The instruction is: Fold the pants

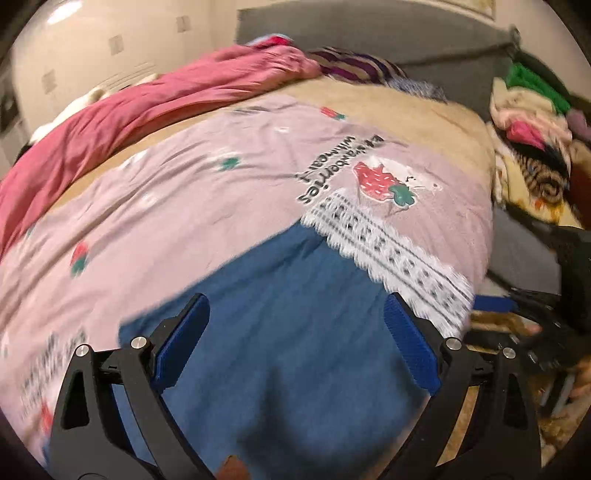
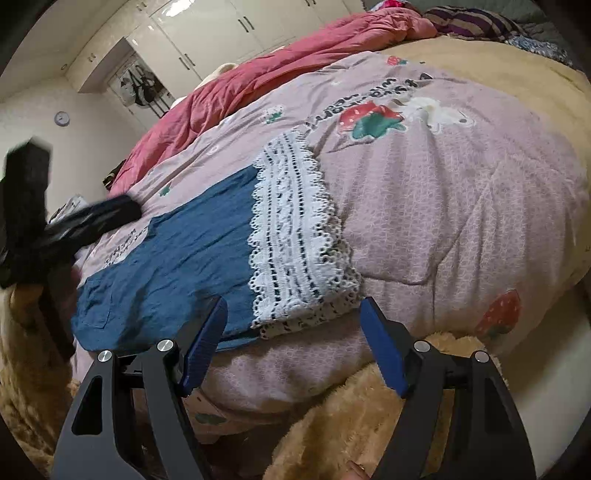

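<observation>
The blue pants (image 1: 280, 332) with a white lace hem (image 1: 388, 247) lie flat on a pink strawberry-print quilt (image 1: 166, 192). My left gripper (image 1: 295, 314) is open, its blue pads spread just above the blue cloth, holding nothing. In the right wrist view the pants (image 2: 177, 258) lie across the quilt (image 2: 461, 203) with the lace hem (image 2: 295, 236) to the right. My right gripper (image 2: 291, 321) is open and empty at the near edge of the pants by the lace. The left gripper's black body (image 2: 74, 225) shows blurred at the pants' far left end.
A red-pink blanket (image 1: 147, 107) lies bunched along the far side of the bed. A beige fleece cover (image 2: 351, 417) hangs at the near edge. A pile of clothes (image 1: 528, 122) stands at the right. White wardrobes (image 2: 207, 33) line the far wall.
</observation>
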`<state>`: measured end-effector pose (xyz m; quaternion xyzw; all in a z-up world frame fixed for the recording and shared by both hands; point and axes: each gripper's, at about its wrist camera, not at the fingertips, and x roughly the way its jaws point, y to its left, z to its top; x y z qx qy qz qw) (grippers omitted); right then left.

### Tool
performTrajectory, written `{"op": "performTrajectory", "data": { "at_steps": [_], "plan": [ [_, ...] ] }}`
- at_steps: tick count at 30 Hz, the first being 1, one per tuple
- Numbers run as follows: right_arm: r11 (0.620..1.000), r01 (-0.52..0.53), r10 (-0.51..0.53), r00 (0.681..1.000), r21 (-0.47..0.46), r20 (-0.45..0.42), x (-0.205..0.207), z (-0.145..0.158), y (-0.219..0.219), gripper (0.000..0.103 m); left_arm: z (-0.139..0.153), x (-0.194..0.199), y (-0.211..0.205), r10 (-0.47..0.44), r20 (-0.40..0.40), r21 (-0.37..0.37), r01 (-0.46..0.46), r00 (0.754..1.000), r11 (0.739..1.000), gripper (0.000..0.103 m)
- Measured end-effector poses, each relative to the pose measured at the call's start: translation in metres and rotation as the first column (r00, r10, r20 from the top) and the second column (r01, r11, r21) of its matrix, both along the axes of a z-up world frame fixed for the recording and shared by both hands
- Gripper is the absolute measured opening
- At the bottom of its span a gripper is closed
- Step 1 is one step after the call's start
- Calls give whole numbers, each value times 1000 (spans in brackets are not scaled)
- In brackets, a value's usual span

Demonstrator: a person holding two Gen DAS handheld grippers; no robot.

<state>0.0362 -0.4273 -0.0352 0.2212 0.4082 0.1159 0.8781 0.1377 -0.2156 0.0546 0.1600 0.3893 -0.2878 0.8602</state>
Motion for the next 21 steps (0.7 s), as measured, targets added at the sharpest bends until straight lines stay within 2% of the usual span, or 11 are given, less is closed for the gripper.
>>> {"op": "performTrajectory", "data": {
  "at_steps": [5,7,10,15,17,18,20,21],
  "plan": [
    [999,24,-24,1000,25,-13,3,-4,-6,73,-16,54,-43,-67,-50,34,68,997,997,89],
    [999,32,-32,999,41,-14,4,-5,-9,73,-20,69,-52,-67,-40,48,69,997,996,89],
    [998,38,-37,999,51,-23,8,-7,-10,73,-31,92,-64,-78,-92,65,84,993,994,89],
    [998,40,-39,999,42,-35,14,-11,-6,74,-50,119,-72,-86,-177,53,97,980,994,89],
    [999,44,-44,999,21,-26,14,-10,-4,64,-60,127,-75,-97,-235,50,112,967,992,76],
    [999,45,-45,999,11,-20,13,-9,-3,55,-65,130,-77,-115,-280,35,130,953,991,59],
    [999,43,-43,999,3,-2,11,-5,-2,52,-66,129,-77,-152,-315,-13,156,937,988,46],
    [999,39,-39,999,2,2,11,-4,-1,50,-66,127,-77,-172,-318,-25,173,932,985,36]
  ]
}}
